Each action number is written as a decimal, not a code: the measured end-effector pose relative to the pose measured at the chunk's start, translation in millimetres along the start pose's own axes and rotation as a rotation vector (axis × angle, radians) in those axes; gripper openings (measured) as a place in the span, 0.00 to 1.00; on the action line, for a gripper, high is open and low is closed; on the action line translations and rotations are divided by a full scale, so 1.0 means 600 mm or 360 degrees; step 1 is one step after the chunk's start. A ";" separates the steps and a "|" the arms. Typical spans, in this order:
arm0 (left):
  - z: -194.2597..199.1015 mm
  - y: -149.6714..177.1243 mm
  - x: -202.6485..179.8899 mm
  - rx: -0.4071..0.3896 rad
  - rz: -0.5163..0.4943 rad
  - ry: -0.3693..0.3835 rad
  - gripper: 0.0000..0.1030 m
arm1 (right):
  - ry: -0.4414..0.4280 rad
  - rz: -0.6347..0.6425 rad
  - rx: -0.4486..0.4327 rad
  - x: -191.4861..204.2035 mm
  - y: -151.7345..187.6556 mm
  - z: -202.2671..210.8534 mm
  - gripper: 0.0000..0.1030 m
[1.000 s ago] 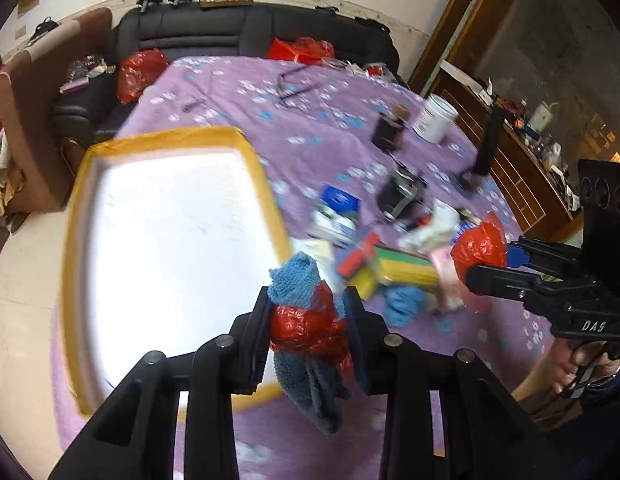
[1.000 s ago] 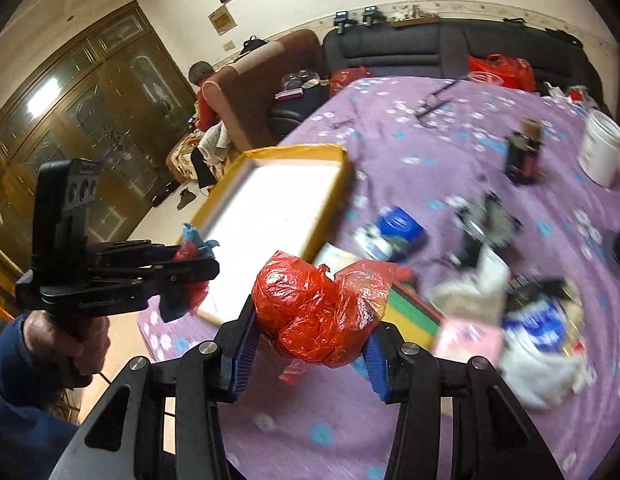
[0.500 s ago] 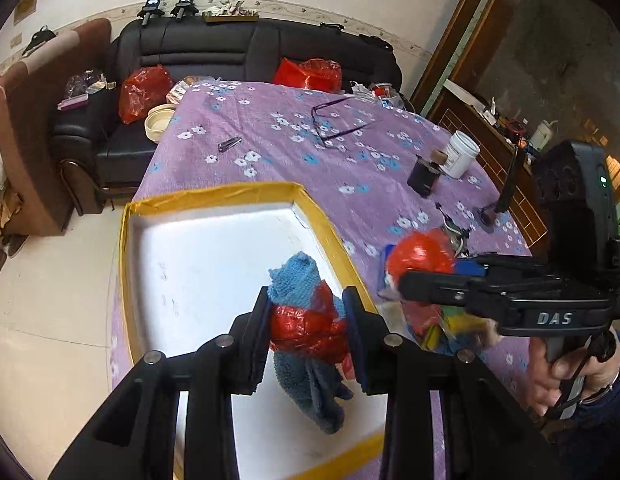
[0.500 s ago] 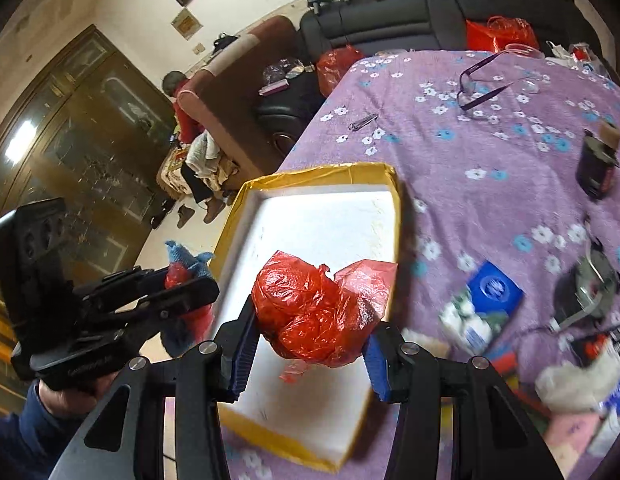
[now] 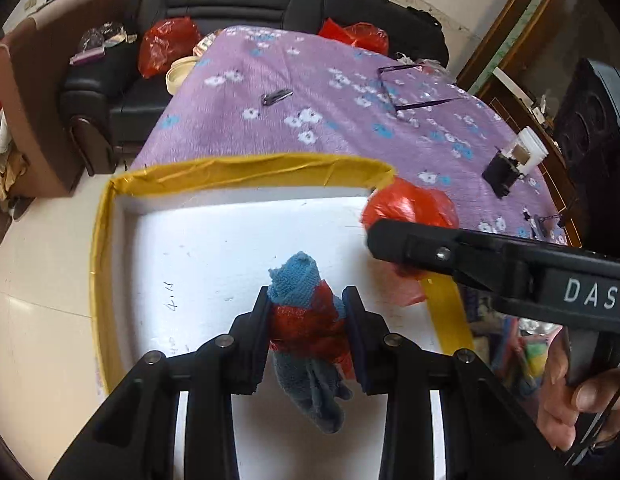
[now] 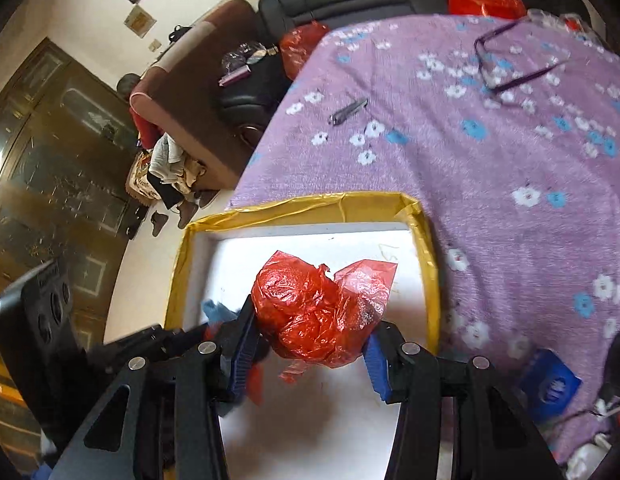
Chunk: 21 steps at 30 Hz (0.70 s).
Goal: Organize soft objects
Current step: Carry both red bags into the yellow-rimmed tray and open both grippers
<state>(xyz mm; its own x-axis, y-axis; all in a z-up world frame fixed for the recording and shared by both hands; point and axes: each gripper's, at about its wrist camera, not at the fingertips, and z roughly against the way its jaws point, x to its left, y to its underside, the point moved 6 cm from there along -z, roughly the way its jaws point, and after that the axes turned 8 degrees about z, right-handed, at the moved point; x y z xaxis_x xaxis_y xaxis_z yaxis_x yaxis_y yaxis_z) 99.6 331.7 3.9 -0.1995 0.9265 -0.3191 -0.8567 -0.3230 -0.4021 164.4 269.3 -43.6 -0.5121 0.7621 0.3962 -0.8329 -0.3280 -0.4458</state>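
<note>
Left hand-held gripper (image 5: 308,330) pinches a blue cloth bundle (image 5: 300,276) at centre frame — right hand-held gripper (image 6: 310,336) clamps a crumpled red plastic bag (image 6: 313,308) — both above the yellow-rimmed white tray (image 6: 425,248).

The left gripper (image 5: 308,330), pointing steeply down at the lower centre of its view, was clamped on a blue cloth bundle (image 5: 306,312), while the right gripper (image 6: 310,344), held by a hand (image 5: 577,404) at lower right, pinched a red bag (image 6: 317,312).
</note>
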 end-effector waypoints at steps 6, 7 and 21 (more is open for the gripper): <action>-0.024 -0.009 0.012 0.0003 -0.0004 -0.0020 0.32 | 0.0037 -0.0013 0.0010 -0.002 -0.022 -0.045 0.53; -0.026 -0.011 0.015 -0.0004 0.0001 -0.0022 0.33 | 0.0045 -0.0009 0.0011 -0.003 -0.024 -0.049 0.53; 0.015 0.059 0.011 -0.0002 0.0064 0.0073 0.77 | 0.0061 -0.0079 -0.0215 -0.017 0.008 0.028 0.77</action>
<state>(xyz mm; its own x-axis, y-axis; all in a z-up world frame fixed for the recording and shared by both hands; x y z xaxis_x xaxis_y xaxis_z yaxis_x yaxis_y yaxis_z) 63.7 327.9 -4.7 -0.2118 0.9028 -0.3741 -0.8478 -0.3602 -0.3892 162.3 250.4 -36.2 -0.4605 0.7970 0.3907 -0.8198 -0.2132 -0.5315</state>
